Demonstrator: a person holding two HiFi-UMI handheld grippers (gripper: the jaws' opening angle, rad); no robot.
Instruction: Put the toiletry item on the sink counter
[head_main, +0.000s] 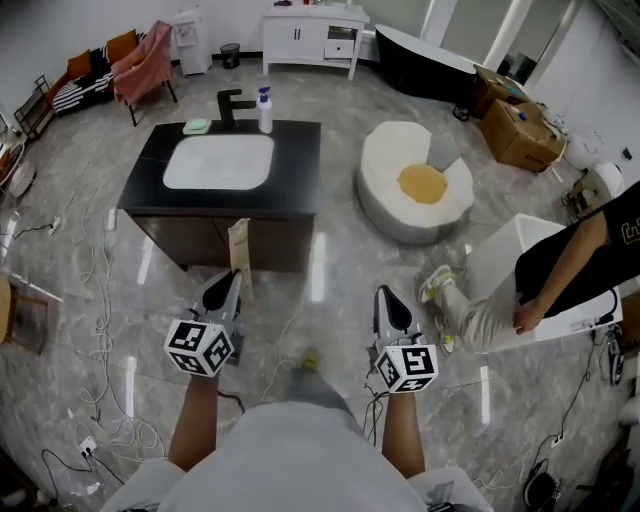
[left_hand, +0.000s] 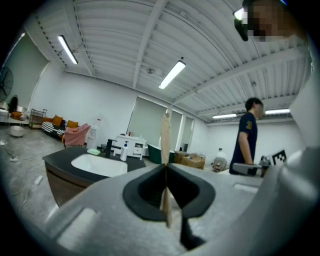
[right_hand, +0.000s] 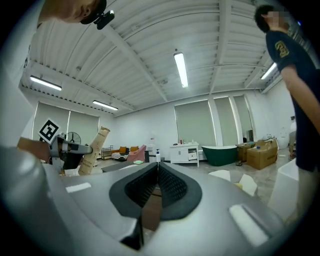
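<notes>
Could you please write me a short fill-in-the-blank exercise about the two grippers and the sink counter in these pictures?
1. The left gripper holds the tan packet, while the right gripper holds ____.
2. The basin set in the black counter is ____ in colour.
3. In the head view, the pump bottle stands just right of the black ____.

Missing words: nothing; white; faucet.

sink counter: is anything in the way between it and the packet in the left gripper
Nothing visible. The left gripper holds the tan packet upright in front of the sink counter, with only floor between. The counter's near edge is bare; the faucet, pump bottle and green dish sit at its far edge.
</notes>
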